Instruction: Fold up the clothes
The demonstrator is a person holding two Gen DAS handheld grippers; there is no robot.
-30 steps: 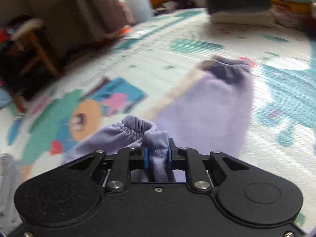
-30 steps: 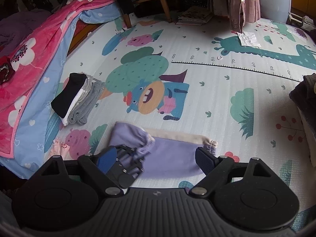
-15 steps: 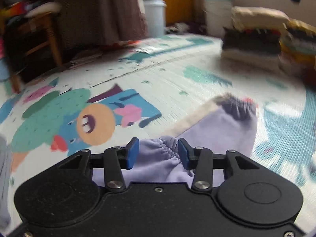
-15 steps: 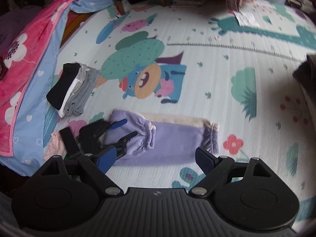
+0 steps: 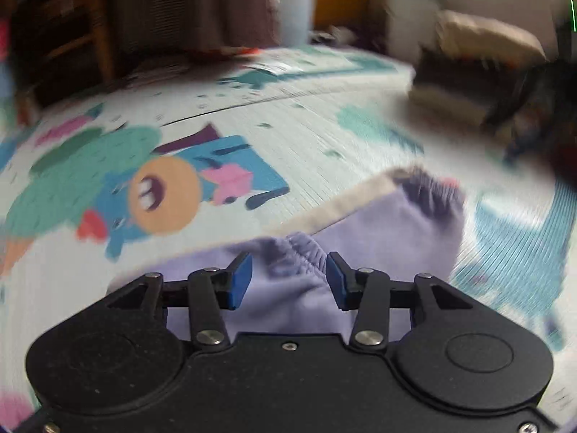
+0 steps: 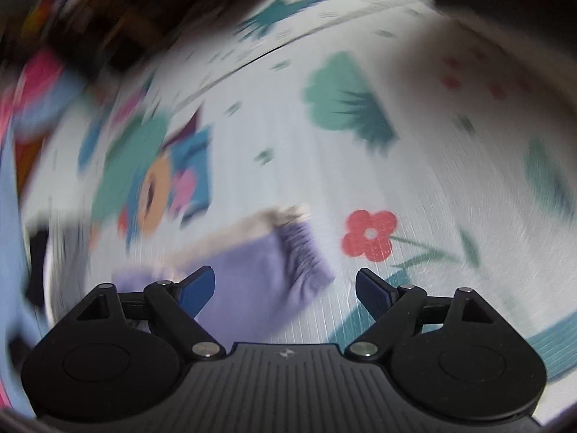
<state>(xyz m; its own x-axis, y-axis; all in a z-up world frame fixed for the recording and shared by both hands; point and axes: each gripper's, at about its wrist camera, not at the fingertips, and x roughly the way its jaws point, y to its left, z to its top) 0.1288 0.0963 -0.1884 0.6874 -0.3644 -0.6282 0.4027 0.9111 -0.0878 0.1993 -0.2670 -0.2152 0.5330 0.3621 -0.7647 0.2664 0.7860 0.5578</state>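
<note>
Lilac trousers (image 5: 378, 231) are seen lying folded on the play mat (image 5: 306, 122). The left hand-held gripper (image 5: 287, 279) is held apart above an elastic cuff, gripping nothing. The right hand-held gripper (image 6: 285, 288) is spread wide over the other cuff, empty.

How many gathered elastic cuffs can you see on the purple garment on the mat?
2. One cuff lies just ahead of the left gripper; the other cuff is at the garment's far end. Folded layers may hide more.
</note>
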